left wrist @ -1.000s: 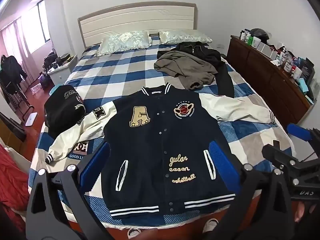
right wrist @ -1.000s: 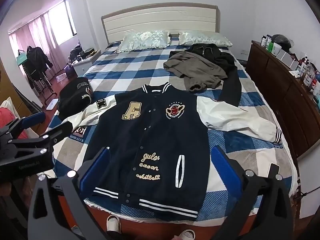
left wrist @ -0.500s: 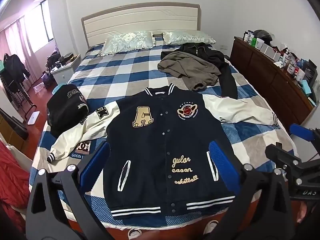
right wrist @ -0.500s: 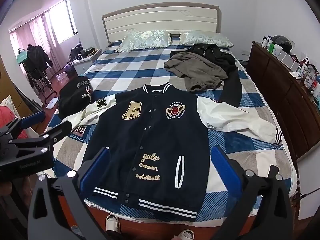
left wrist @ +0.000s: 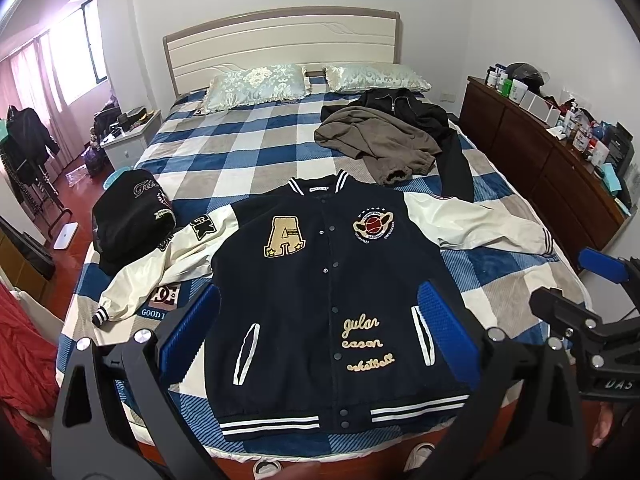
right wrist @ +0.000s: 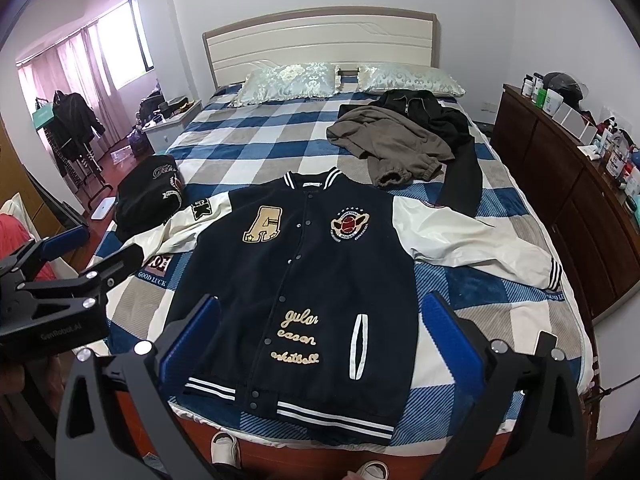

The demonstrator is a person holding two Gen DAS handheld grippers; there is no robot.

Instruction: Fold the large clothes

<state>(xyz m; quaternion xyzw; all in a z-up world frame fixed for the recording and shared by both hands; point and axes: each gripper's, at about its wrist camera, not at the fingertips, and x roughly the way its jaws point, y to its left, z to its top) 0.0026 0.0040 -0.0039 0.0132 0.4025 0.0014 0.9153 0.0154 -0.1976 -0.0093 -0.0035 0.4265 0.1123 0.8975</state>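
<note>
Our left gripper (left wrist: 318,336) and right gripper (right wrist: 320,336) hang wide apart, empty, above the jacket (left wrist: 336,296), spread front-up at the foot of the bed (left wrist: 248,148). Since a second ago only slight drift; folding not begun.

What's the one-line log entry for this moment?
phase: pre-grasp | left gripper: open | right gripper: open | varsity jacket: flat, unfolded, buttoned
</note>
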